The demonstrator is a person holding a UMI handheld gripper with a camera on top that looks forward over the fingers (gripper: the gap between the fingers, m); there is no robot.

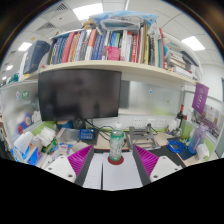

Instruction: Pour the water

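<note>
A clear plastic bottle (116, 146) with a green label stands upright on a round red coaster (116, 159), on a white sheet (112, 172) on the desk. It is just ahead of my fingers, on the line midway between them. My gripper (112, 163) is open, with the two magenta pads (80, 158) spread wide at either side and nothing held. The bottle touches neither finger.
A dark monitor (78, 95) stands behind on the left. Above it a shelf (110, 48) holds many books. Desk clutter sits at both sides: a blue box (30, 157) on the left, bottles and small items (186, 130) on the right.
</note>
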